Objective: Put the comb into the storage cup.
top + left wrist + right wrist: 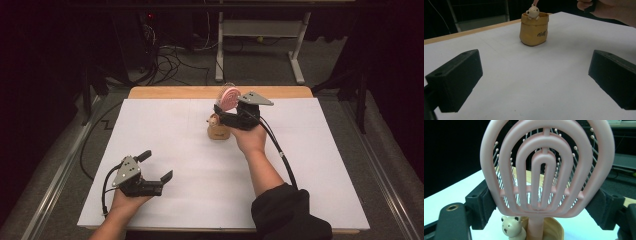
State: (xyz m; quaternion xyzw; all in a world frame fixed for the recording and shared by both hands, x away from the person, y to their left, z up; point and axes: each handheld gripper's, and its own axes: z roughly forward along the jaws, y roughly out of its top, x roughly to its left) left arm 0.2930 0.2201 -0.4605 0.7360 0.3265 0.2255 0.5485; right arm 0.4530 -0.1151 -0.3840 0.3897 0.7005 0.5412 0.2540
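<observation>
A pink oval hairbrush (229,98) stands upright, and my right gripper (226,107) is shut on the sides of its head. In the right gripper view the hairbrush (546,170) fills the space between the jaws, and its handle runs down into the mouth of a tan pouch-shaped holder (554,230). A small cream bear (510,228) sits at the holder's rim. The holder (218,131) stands at the table's middle back. My left gripper (158,165) rests open near the front left, with nothing between its jaws. It faces the holder (534,32) and bear (533,12).
A white sheet (200,165) covers the table, with a wooden strip (175,92) at the far edge. Behind stand a desk frame (260,30) and floor cables (170,60). The right hand (609,10) shows at the left gripper view's top right.
</observation>
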